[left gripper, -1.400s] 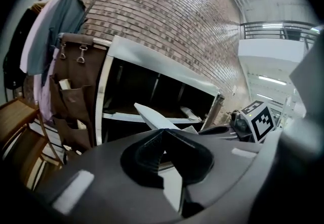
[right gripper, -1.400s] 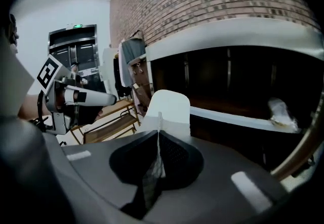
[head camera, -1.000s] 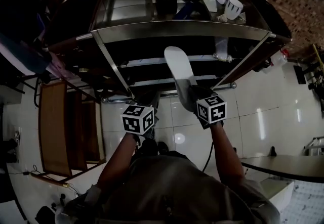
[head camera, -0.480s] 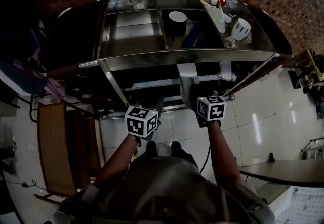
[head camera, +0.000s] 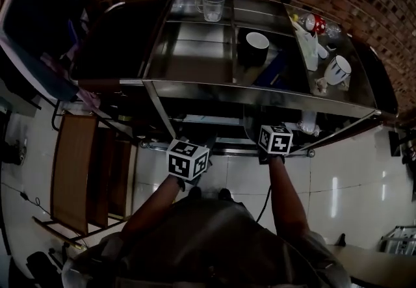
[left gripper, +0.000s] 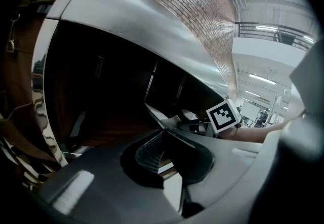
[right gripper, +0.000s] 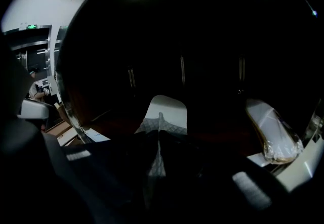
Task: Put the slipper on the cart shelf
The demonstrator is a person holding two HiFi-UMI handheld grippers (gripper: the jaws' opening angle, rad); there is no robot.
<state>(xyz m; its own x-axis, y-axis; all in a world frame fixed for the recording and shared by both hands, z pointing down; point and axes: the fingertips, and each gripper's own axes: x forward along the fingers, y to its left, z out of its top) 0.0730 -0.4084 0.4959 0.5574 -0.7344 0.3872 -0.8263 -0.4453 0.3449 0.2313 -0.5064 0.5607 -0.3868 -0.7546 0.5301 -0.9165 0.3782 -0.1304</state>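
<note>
The white slipper (right gripper: 164,110) lies flat in the dark space under the cart's steel top, straight ahead in the right gripper view. My right gripper (right gripper: 159,119) has its jaws closed on the slipper's near end, and they are starting to open. In the head view the cart top (head camera: 260,95) hides the slipper; only the right marker cube (head camera: 275,139) shows at the cart's front edge. My left gripper (left gripper: 162,139) hangs beside it in front of the cart, jaws a little apart and empty, its cube (head camera: 187,158) lower left.
A second slipper in clear wrap (right gripper: 273,134) lies on the same shelf to the right. On the cart top stand a glass jug (head camera: 212,6), a black-and-white mug (head camera: 255,46), another mug (head camera: 338,69) and small clutter. A wooden chair (head camera: 75,170) stands left.
The slipper stood out in front of the cart a second ago; it has since gone in under the cart top with my right gripper. The head view has shifted, showing more of the cart top.
</note>
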